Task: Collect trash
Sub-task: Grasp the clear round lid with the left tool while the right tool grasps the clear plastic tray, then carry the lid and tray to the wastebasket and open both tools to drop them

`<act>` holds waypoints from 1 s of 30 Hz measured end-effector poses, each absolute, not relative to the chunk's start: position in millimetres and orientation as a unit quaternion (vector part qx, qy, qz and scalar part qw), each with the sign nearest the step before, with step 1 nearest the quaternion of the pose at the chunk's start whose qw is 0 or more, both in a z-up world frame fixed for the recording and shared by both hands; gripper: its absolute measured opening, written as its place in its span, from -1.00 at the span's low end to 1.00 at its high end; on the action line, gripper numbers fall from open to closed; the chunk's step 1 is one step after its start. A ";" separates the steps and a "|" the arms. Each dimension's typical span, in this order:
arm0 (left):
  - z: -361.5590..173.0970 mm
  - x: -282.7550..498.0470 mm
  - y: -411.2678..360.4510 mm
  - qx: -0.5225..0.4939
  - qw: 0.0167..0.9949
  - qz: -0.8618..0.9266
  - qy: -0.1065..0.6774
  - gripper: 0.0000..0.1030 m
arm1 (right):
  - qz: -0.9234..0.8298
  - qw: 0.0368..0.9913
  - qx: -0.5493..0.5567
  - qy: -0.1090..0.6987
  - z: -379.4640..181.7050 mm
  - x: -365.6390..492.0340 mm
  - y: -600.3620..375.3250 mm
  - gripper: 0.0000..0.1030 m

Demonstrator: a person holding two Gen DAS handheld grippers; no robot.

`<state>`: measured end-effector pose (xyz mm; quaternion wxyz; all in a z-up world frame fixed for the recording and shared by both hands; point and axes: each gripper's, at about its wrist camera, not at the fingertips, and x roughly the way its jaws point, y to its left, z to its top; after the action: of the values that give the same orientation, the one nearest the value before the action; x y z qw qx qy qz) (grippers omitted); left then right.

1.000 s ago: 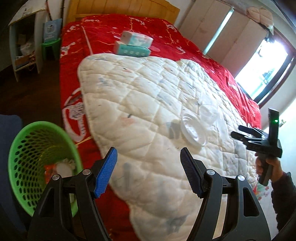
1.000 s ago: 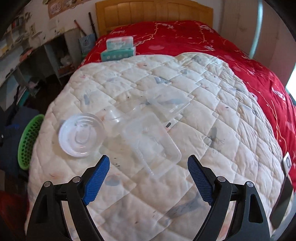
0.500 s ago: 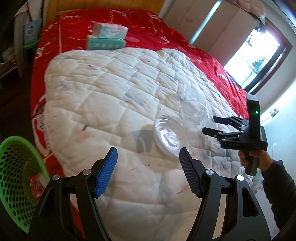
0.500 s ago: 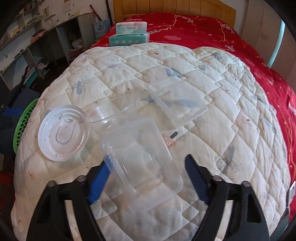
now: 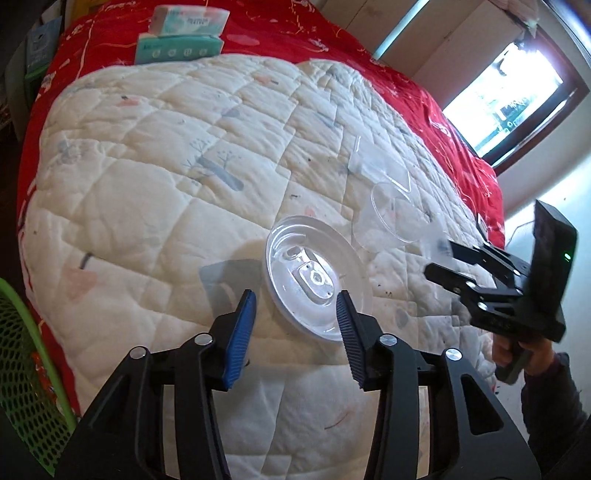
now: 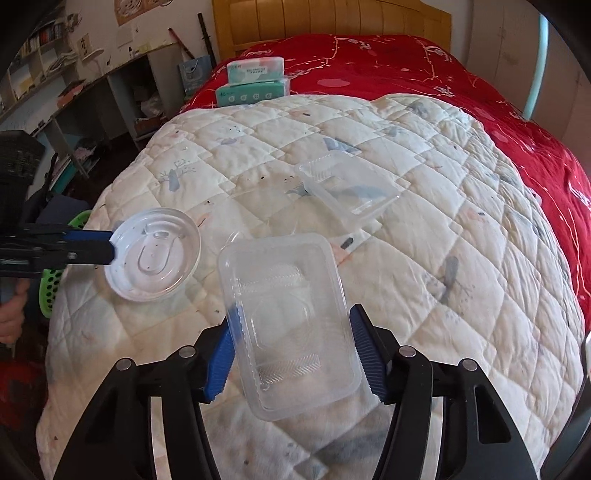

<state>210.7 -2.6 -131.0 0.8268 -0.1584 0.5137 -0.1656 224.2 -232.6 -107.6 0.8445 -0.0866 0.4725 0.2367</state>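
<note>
- On a white quilt [image 6: 424, 258], the left gripper [image 5: 295, 310] narrows its jaws around a round clear lid [image 5: 317, 284].
- Right gripper [image 6: 291, 343] is closing on a clear rectangular tray [image 6: 291, 325], near centre.

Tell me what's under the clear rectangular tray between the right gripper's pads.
Through the clear rectangular tray only the white quilt shows; nothing else lies under it. The right gripper is closing around its long sides. The tray's near end hides a strip of quilt.

Home bedroom, bed [image 6: 424, 66] with wooden headboard [image 6: 332, 26], white quilt [image 6: 406, 229], cluttered shelves [image 6: 74, 85]
</note>
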 end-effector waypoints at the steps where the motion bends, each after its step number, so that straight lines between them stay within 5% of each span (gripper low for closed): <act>1: -133.7 212.3 -3.5 -0.160 0.825 -0.164 0.517 -0.25 | 0.235 0.846 -0.080 0.472 -106.1 221.0 -234.9 0.09; 8: -142.6 215.8 -4.6 -0.162 0.826 -0.146 0.520 -0.75 | 0.226 0.851 -0.058 0.470 -100.0 197.2 -242.8 0.09; 30: -83.1 114.9 90.8 -0.216 0.858 -0.131 0.447 -0.91 | 0.270 0.855 -0.022 0.443 -69.2 112.3 -168.7 0.09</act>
<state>114.9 90.8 -83.1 0.8579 -0.2164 0.4472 -0.1314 112.3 -168.7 -69.2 0.8545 -0.0217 0.4429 0.2704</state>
